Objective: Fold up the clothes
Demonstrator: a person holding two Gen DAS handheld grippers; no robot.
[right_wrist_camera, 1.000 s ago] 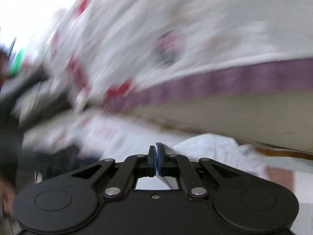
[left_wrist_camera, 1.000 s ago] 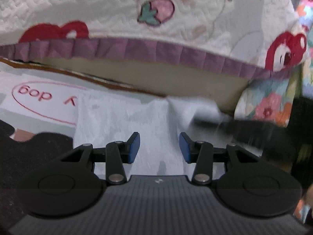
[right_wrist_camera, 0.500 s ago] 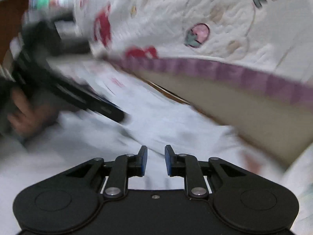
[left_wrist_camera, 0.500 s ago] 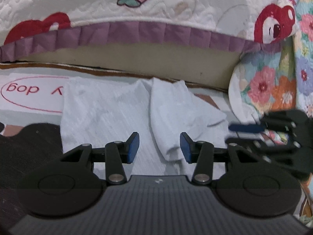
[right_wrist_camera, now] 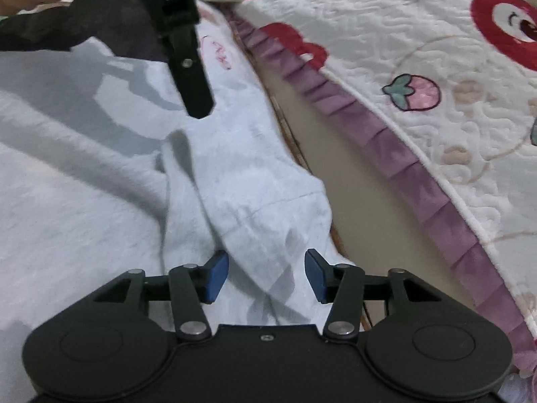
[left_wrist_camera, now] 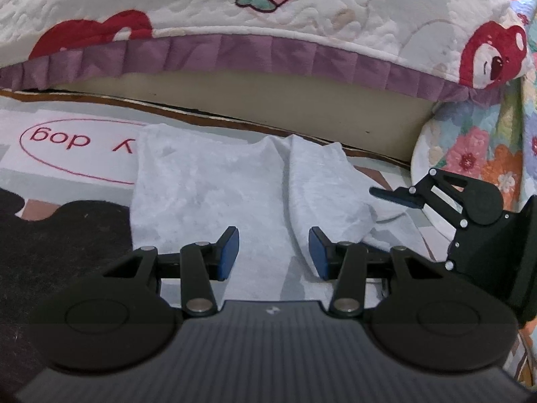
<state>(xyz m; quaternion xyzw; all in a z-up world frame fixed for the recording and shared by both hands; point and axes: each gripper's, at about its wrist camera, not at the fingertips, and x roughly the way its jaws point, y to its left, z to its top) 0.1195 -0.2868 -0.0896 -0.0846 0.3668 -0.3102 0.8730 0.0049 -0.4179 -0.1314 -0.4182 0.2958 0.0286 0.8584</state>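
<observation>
A pale grey garment [left_wrist_camera: 208, 194] lies spread on a printed mat, its right part folded over into a narrow flap [left_wrist_camera: 322, 198]. My left gripper [left_wrist_camera: 273, 255] hovers low over the garment's near edge, open, with nothing pinched. My right gripper [left_wrist_camera: 389, 196] shows side-on at the flap's right edge. In the right wrist view my right gripper [right_wrist_camera: 266, 275] has its jaws opening. The garment's [right_wrist_camera: 100, 201] folded flap [right_wrist_camera: 255, 221] runs between the blue pads, which do not press on it. One of the left gripper's fingers [right_wrist_camera: 189, 67] reaches in from the top.
A quilted bedspread [left_wrist_camera: 302, 6] with strawberries and a purple frill [left_wrist_camera: 255, 53] overhangs a beige mattress side [left_wrist_camera: 268, 100] just behind the garment. Floral fabric [left_wrist_camera: 476, 154] bunches at the right. The mat [left_wrist_camera: 67, 164] bears red lettering, with a dark patch [left_wrist_camera: 60, 241] at the left.
The right gripper, shut on a cloth edge a second ago, has rolled, sunk and opened, letting go. The flap now lies on the garment. The left gripper has hardly moved.
</observation>
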